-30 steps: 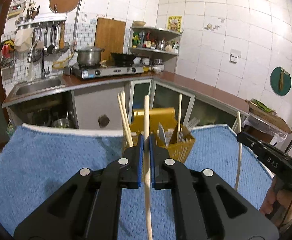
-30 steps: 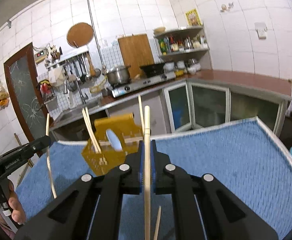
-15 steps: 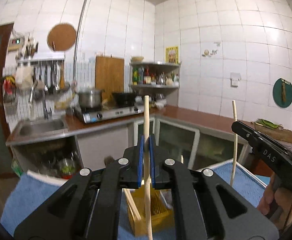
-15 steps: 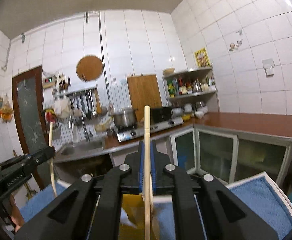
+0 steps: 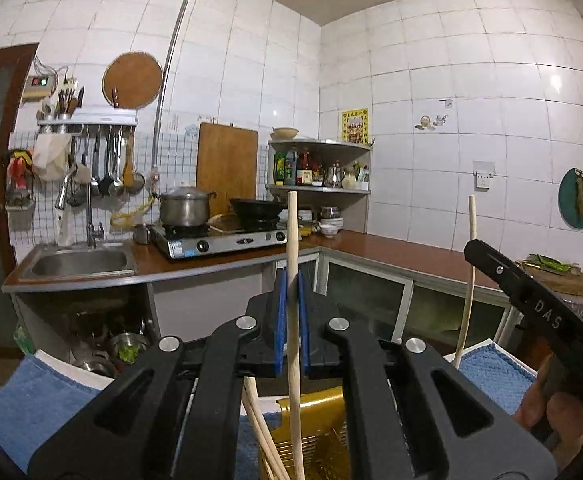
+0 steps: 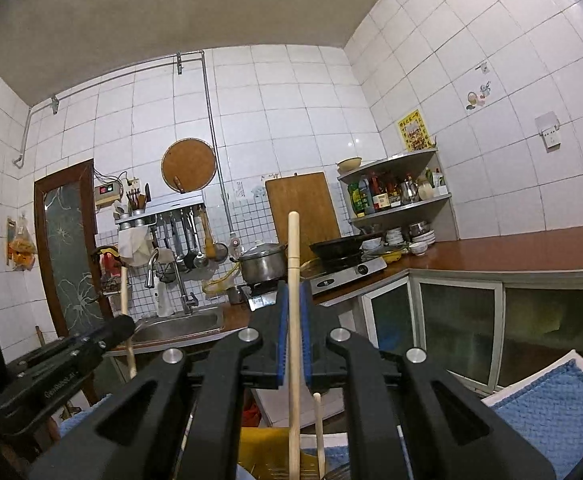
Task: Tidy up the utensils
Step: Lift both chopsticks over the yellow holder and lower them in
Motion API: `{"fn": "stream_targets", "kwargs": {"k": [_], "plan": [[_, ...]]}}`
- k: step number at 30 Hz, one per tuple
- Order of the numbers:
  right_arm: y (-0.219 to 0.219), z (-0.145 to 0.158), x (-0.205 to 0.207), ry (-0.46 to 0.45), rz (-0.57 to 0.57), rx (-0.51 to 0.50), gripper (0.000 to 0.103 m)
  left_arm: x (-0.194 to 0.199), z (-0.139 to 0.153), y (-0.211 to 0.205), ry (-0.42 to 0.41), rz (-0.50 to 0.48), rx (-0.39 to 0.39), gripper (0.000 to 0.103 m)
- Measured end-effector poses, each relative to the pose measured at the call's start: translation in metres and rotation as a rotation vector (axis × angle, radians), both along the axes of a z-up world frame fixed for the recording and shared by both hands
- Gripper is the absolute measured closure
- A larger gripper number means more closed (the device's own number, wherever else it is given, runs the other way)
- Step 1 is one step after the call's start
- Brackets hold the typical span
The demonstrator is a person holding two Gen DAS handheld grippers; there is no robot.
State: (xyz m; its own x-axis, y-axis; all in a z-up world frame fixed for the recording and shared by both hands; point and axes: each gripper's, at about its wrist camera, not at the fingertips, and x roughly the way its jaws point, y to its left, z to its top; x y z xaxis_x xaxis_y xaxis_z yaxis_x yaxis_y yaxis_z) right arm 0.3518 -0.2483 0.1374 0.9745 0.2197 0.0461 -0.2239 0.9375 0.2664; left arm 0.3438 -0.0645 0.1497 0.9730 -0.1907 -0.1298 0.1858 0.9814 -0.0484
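My left gripper (image 5: 291, 280) is shut on a pale wooden chopstick (image 5: 292, 240) held upright between its blue pads. Below it the yellow utensil basket (image 5: 315, 432) holds other chopsticks (image 5: 259, 420). My right gripper (image 6: 293, 292) is shut on a second upright chopstick (image 6: 293, 248); the yellow basket (image 6: 263, 448) shows low beneath it, with another chopstick (image 6: 318, 424) standing in it. The right gripper also shows in the left wrist view (image 5: 471, 248), its chopstick (image 5: 469, 280) upright. The left gripper shows in the right wrist view (image 6: 125, 324).
A blue towel (image 5: 39, 400) covers the white table, also at the lower right in the right wrist view (image 6: 551, 412). Beyond stand a kitchen counter (image 5: 391, 248), sink (image 5: 79, 262), gas stove with pot (image 5: 187, 208) and corner shelf (image 5: 319, 168).
Both grippers have risen and tilted up, each keeping its chopstick. The basket and towel have dropped from mid-frame to the bottom edge of both views.
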Motion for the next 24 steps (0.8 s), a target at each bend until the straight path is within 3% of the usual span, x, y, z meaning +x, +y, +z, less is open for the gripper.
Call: {"fn": "stream_targets", "kwargs": {"k": [11,24], "plan": [[0.01,-0.016,0.008,-0.031,-0.004,-0.061,0.097,0.015,-0.021,0.004,0.025,-0.008,-0.004,0.098],[0.011,-0.039,-0.002,0.035,0.032,-0.12,0.097,0.001,-0.063,0.007,0.082,-0.021,0.019,0.098]]}}
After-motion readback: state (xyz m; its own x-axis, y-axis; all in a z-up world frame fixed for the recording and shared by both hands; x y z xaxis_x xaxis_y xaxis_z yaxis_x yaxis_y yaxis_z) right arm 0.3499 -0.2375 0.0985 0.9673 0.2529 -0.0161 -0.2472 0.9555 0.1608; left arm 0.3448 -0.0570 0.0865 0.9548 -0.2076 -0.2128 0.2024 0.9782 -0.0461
